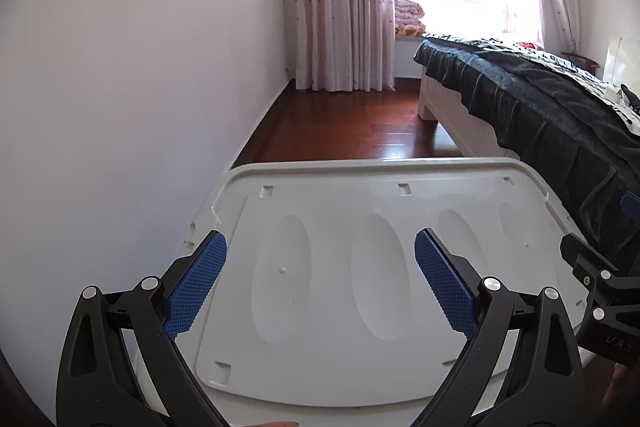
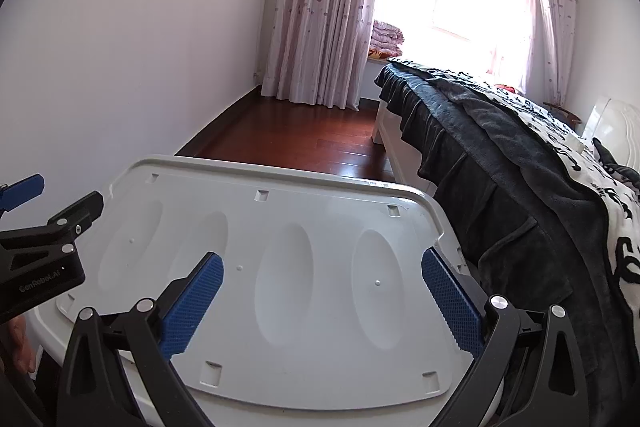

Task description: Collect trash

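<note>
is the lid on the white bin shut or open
Shut. The white lid lies flat across the bin, its rim unbroken all round in both views; both hand-held grippers hover above it, open and empty.

bed (image 1: 540,95) cut off rightward

White "GenRobot.AI" lettering on black body of left tool (image 2: 20,195); bedspread (image 2: 616,227) print illegible.

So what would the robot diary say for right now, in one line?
left gripper: open, empty | right gripper: open, empty | both over white bin lid | trash: none visible
</note>
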Demonstrator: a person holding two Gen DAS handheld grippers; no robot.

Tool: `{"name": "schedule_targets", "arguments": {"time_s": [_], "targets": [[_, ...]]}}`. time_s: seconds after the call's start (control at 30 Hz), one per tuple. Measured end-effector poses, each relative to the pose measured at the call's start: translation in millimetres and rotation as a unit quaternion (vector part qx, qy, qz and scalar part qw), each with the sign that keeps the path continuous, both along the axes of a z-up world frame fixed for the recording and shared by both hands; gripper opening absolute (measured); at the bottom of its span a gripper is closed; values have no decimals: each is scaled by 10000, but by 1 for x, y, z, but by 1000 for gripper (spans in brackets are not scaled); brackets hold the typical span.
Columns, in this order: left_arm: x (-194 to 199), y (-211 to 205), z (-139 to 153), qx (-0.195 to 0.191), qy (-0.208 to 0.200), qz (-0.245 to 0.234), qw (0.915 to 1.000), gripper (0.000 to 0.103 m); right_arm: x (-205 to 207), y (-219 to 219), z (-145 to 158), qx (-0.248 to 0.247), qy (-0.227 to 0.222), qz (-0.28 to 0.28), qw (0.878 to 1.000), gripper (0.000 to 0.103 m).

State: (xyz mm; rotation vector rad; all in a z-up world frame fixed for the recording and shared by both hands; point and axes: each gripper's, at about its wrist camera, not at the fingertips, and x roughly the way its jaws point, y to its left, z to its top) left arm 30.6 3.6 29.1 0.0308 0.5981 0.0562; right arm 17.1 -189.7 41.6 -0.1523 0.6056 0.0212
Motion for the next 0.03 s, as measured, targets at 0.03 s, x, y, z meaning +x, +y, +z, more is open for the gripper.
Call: {"name": "schedule_targets", "arguments": {"time_s": [0.03], "targets": [[0,0,-1,5,20,-12,10000,93,0,0,0,1,-3,1,10000,98]]}}
